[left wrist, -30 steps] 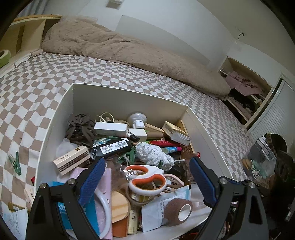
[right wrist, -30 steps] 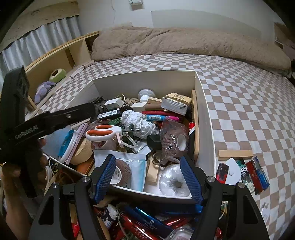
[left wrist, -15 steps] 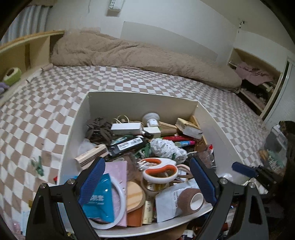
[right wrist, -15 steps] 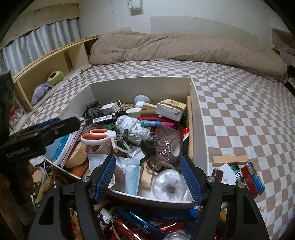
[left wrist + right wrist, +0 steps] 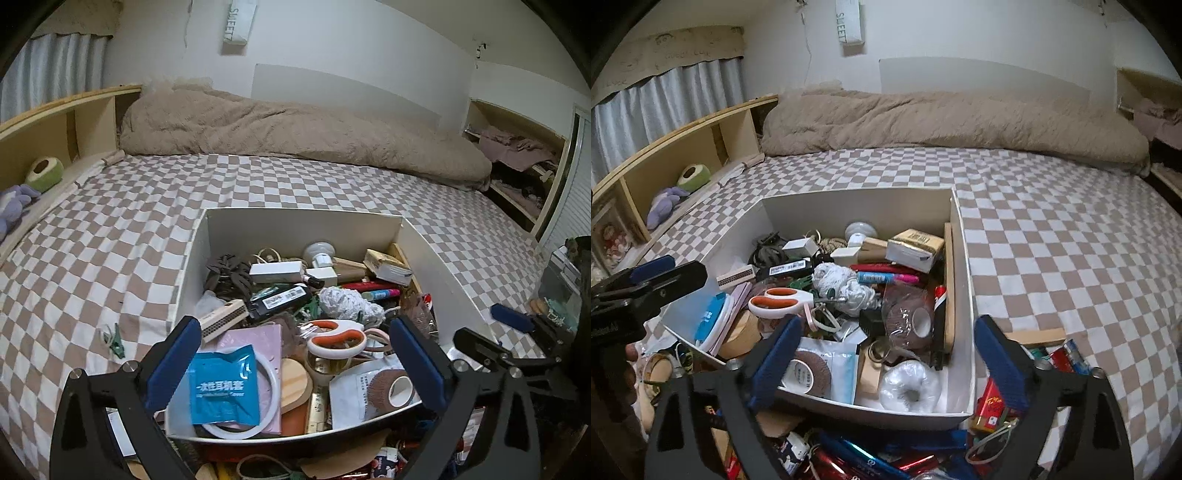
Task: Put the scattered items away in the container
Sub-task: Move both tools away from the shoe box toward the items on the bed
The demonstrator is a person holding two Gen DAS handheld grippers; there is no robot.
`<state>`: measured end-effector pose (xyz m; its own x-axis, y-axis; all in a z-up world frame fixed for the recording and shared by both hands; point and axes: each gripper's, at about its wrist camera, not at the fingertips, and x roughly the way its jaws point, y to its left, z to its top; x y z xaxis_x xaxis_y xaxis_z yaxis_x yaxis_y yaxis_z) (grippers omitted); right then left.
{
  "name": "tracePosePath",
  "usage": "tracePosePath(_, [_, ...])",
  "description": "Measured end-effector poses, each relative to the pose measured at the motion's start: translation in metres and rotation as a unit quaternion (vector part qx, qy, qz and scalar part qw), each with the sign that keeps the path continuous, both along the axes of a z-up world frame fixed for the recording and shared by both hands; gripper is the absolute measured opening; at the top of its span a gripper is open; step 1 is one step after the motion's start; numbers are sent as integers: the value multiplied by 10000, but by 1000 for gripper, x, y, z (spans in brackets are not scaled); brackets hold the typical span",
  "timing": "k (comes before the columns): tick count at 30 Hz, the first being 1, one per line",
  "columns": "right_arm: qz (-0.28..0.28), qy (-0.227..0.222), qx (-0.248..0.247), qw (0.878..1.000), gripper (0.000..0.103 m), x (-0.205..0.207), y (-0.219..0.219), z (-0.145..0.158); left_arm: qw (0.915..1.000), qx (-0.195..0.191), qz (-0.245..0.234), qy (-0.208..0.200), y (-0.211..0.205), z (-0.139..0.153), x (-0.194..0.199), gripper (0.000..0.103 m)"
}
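Left wrist view: the left gripper (image 5: 295, 363), jaws just spread wide and empty, hangs over the crowded white container (image 5: 303, 229) at 12 o'clock on the bed (image 5: 110, 236). Right wrist view: the right gripper (image 5: 886, 360), jaws likewise released, faces loose items (image 5: 990, 402) at 5 o'clock; overfilling may spill them.

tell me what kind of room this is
Most likely a bedroom: a bed with a checkered sheet and a rumpled beige duvet, a wooden shelf with soft toys alongside, and a curtained window.
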<state>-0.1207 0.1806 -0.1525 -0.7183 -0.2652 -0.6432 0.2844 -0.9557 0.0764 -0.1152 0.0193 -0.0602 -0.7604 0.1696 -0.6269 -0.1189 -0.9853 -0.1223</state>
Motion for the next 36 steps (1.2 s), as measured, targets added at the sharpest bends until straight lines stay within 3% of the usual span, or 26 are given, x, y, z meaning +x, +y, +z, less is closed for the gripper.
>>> tracePosePath(14, [-215, 357, 9, 9991, 103, 6, 7, 12, 9993, -340, 12, 139, -1, 3, 12, 103])
tracePosePath(28, [-309, 652, -178, 9972, 103, 13, 17, 22, 9991, -371, 40, 214, 1, -2, 17, 103])
tracePosePath(36, [-316, 825, -6, 9961, 103, 15, 15, 23, 9991, -307, 105, 267, -4, 0, 18, 103])
